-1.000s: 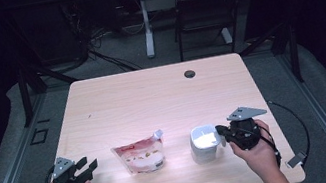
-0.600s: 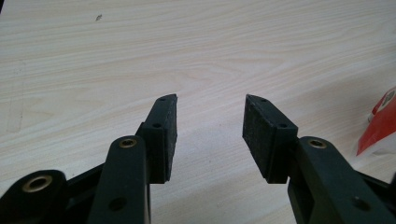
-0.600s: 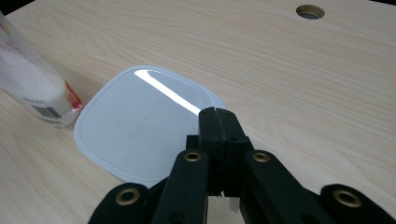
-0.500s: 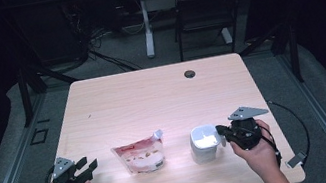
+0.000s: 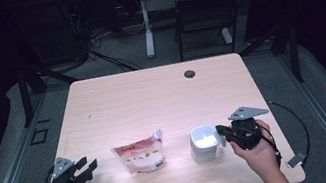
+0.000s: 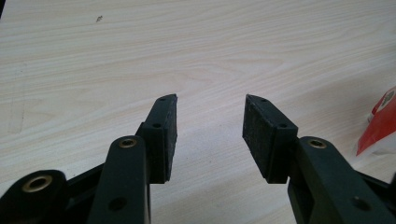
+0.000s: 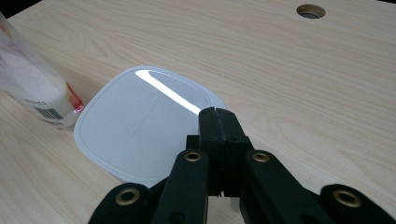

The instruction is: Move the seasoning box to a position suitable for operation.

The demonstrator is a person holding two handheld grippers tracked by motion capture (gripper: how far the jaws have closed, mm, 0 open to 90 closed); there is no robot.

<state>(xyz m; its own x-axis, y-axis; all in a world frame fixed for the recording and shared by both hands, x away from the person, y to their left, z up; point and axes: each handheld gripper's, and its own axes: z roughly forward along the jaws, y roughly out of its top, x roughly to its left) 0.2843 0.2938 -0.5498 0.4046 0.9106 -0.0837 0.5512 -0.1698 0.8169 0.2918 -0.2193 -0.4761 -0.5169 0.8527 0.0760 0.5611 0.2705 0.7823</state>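
Right hand-held gripper (image 7: 215, 116), jaws pressed together empty, hovering over white lidded tub (image 7: 144, 123) (left hand-held gripper (image 6: 210, 128) gaping, empty); opening wide before gripping.

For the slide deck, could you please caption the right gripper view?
Right gripper, jaws shut, poised over the white container lid beside a snack pouch on the wooden table.

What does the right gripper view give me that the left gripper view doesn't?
Right gripper view alone: the white lidded container, the table's cable hole, the bag's barcode end, and the right gripper shut, its tips over the lid's edge. Left gripper view alone: the left gripper open over bare wood, a small dark speck far off. Both: the light wood table and part of the red-and-white bag.
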